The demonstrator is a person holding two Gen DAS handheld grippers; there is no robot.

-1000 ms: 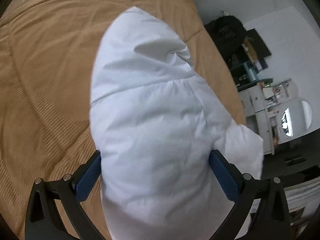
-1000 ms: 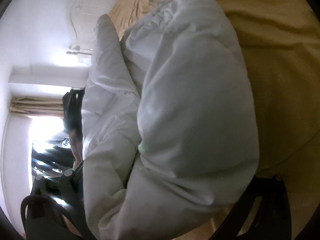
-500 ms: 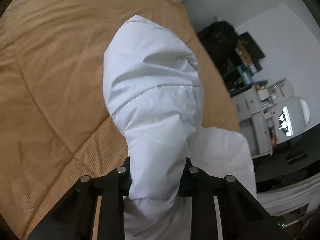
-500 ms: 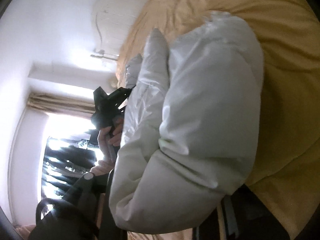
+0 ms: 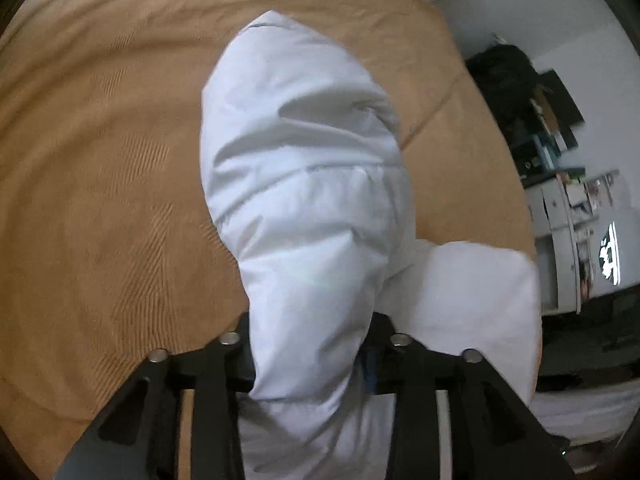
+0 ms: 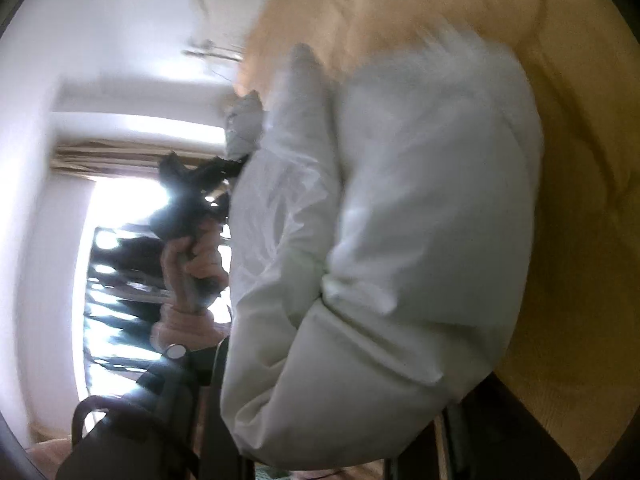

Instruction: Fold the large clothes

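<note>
In the left wrist view the jacket [image 5: 304, 208] runs up the frame's middle over the bed [image 5: 100, 184], with shelves [image 5: 560, 184] at right. In the right wrist view a hand [image 6: 192, 268] sits left of the jacket, window [image 6: 116, 264] behind.

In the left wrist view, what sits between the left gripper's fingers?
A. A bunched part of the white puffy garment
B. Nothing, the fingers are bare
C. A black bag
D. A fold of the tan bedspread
A: the white puffy garment is pinched between the left gripper fingers, above the tan bedspread.
</note>
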